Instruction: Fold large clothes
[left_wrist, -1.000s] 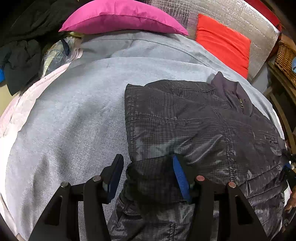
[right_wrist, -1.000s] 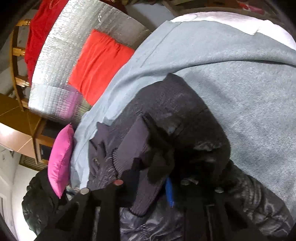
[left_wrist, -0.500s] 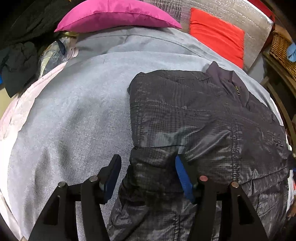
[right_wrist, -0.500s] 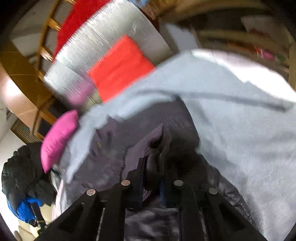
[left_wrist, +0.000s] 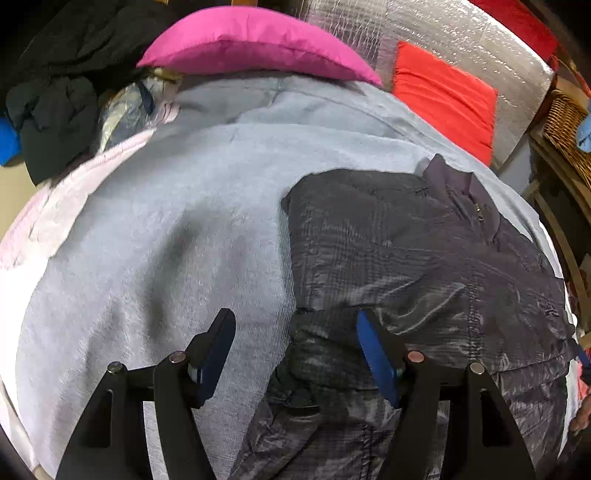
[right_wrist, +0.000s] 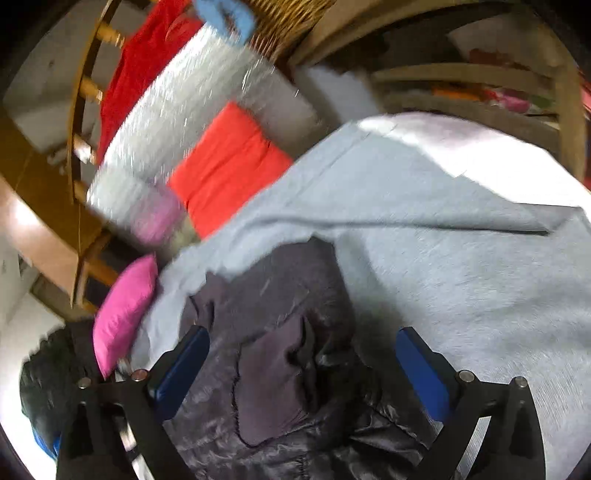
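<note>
Lying blurred: jacket (right_wrist: 280, 332) | right tool (right_wrist: 303, 365) just opened | hem cropped

Dark jacket (left_wrist: 424, 266) lies on grey blanket (left_wrist: 177, 240).

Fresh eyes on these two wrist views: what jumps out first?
The dark quilted jacket spread on the grey blanket dominates both views, collar toward the silver headboard. Behind it, the magenta pillow and red cushion are the loudest colours. The right gripper has just opened wide, its blue pads clear of the sleeve cuff lying between them; the left gripper stands open over the jacket's edge.
</note>
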